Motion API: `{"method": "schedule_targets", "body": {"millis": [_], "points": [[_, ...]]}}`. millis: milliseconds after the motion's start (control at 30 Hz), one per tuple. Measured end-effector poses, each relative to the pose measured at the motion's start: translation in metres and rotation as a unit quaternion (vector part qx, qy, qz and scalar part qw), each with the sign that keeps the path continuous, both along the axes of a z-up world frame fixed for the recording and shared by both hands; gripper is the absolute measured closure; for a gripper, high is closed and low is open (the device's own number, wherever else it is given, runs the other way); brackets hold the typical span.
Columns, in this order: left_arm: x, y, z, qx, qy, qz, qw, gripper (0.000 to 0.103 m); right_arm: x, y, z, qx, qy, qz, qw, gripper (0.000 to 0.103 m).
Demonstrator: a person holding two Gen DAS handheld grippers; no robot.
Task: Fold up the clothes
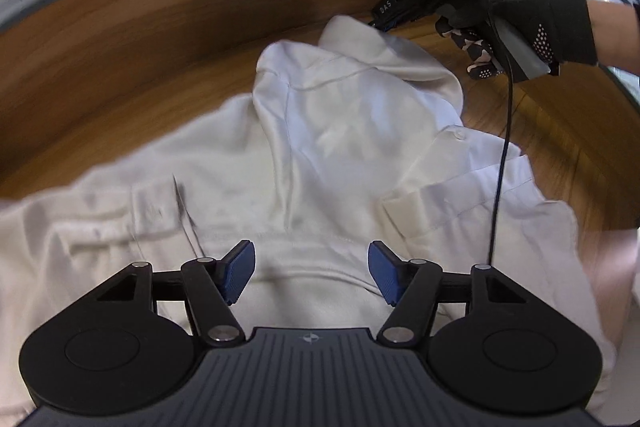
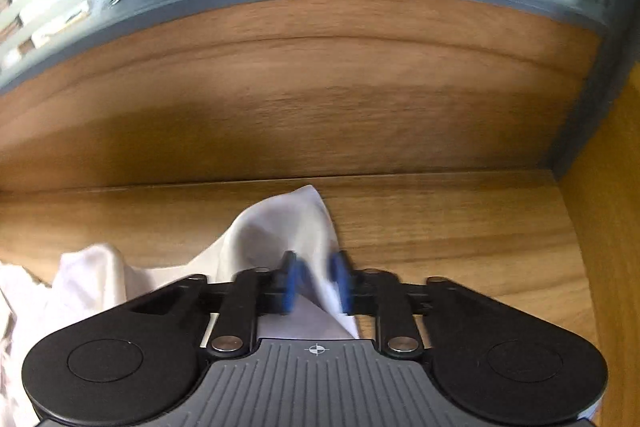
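Note:
A white button shirt (image 1: 344, 131) lies crumpled on the wooden table (image 1: 160, 67), its collar and a buttoned cuff (image 1: 460, 137) showing. My left gripper (image 1: 312, 271) hovers open just above the near part of the shirt, blue pads (image 1: 240, 269) wide apart and nothing pinched between them. In the right wrist view, my right gripper (image 2: 316, 281) is shut on a peaked corner of the white shirt (image 2: 288, 219), which rises past the pads. The left wrist view shows that right gripper (image 1: 380, 23) at the shirt's far corner, held by a hand in a black glove (image 1: 536, 27).
A black cable (image 1: 504, 155) hangs from the right gripper across the shirt's right side. The table's far edge meets a grey ledge (image 2: 280, 7) under a striped glass wall. A wooden side panel (image 2: 608, 227) stands at the right. Bare wood (image 2: 440, 227) lies right of the pinched corner.

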State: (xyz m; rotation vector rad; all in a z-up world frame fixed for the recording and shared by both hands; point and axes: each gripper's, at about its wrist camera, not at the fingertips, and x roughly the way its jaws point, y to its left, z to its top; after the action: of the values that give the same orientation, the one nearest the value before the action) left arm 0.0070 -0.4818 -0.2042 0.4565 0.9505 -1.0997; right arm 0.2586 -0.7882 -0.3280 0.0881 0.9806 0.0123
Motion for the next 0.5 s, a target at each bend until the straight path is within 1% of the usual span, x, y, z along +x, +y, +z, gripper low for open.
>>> {"method": "schedule_targets", "body": {"millis": [67,133,233,300,333,367,400,433,500], "points": [[0.000,0.002,-0.005,0.002,0.031,0.023,0.9992,0.044,-0.006,0.001,0.003,0.000,-0.007,-0.006,1.000,0.099],[0.001,0.001,-0.011,0.004,0.059,0.050,0.9970,0.050,-0.014,0.001,0.008,-0.002,-0.014,-0.013,1.000,0.099],[0.004,-0.002,-0.019,0.003,0.086,0.086,0.9926,0.050,-0.021,-0.002,0.021,-0.005,-0.025,-0.018,1.000,0.099],[0.006,-0.003,-0.022,-0.006,0.103,0.102,0.9893,0.052,-0.027,-0.002,0.028,-0.006,-0.030,-0.019,0.999,0.099],[0.006,-0.005,-0.023,-0.014,0.115,0.106,0.9877,0.057,-0.030,-0.003,0.032,-0.007,-0.032,-0.020,0.999,0.099],[0.006,-0.006,-0.024,-0.020,0.124,0.107,0.9863,0.071,-0.034,-0.004,0.037,-0.008,-0.034,-0.021,0.999,0.099],[0.007,-0.008,-0.025,-0.025,0.134,0.106,0.9849,0.083,-0.037,-0.005,0.041,-0.008,-0.036,-0.021,0.999,0.099],[0.008,-0.008,-0.026,-0.029,0.143,0.106,0.9835,0.101,-0.040,-0.006,0.045,-0.009,-0.039,-0.023,0.999,0.099],[0.010,-0.007,-0.025,-0.040,0.154,0.109,0.9813,0.101,-0.047,-0.012,0.051,-0.010,-0.044,-0.029,0.999,0.099]]}}
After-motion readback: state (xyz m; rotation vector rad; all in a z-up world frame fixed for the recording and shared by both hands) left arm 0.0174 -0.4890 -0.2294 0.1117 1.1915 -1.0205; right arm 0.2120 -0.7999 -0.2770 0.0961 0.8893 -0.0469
